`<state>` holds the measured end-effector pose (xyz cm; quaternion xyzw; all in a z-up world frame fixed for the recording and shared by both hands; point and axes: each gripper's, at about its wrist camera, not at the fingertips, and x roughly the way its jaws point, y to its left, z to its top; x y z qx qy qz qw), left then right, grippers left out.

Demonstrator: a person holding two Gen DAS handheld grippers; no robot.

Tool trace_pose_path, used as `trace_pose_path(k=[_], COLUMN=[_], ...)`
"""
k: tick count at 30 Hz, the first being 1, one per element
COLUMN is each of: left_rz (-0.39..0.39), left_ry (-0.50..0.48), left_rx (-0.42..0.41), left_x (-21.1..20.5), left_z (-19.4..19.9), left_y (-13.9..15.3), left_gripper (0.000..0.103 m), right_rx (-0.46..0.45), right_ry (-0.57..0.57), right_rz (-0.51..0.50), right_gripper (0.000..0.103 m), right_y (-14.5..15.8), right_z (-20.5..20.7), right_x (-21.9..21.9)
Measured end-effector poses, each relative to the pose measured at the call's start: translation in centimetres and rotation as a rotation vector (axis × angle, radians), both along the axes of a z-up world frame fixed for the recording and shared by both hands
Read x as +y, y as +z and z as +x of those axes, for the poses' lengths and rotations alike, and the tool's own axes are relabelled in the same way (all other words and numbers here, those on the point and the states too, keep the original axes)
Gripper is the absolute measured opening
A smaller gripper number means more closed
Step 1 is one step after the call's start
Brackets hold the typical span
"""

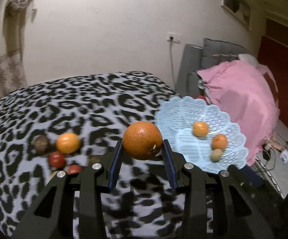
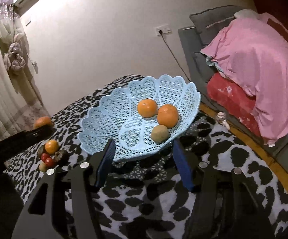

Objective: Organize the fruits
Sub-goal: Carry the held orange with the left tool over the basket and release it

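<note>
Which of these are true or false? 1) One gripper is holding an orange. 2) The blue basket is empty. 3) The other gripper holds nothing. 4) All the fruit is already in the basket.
1) True: the left gripper clamps a large orange.
2) False: the blue basket holds two orange fruits and a small tan fruit.
3) True: the right gripper is open, nothing between its fingers.
4) False: a pile of fruit lies on the spotted cloth.

No readable text, label, brand, number or sign anywhere in either view.
</note>
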<state>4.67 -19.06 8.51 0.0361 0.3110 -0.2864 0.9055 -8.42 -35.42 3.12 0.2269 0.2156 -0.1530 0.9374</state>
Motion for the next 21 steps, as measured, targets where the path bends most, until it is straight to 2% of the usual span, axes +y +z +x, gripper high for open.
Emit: trace_pose_path(k=[4, 8, 13, 19, 21], left_rz=[0.013, 0.032, 0.046, 0.049, 0.038], left_ry=[-0.053, -0.086, -0.117, -0.140, -0.148], left_rx=[0.016, 0.028, 0.043, 0.041, 0.037], left_x=[-2.7, -4.6, -5.7, -6.0, -6.0], left_z=[-0.2, -0.3, -0.3, -0.3, -0.4], left_y=[-0.3, -0.8, -1.4, -1.6, -1.4], left_gripper=[0.040, 0.040, 0.040, 0.042, 0.057], right_rx=[-0.015, -0.055, -0.080, -0.073, -0.072], right_ry=[0.008, -0.055, -0.157, -0.181, -0.181], right_rz=[0.008, 0.016, 0.022, 0.034, 0.028], right_gripper=[0.061, 0.061, 0.061, 0.061, 0.061], right_y=[0.1, 0.4, 0.6, 0.4, 0.5], right_z=[-0.2, -1.2, -2.3, -2.7, -2.7], right_x=[0.1, -0.3, -1.0, -1.5, -1.3])
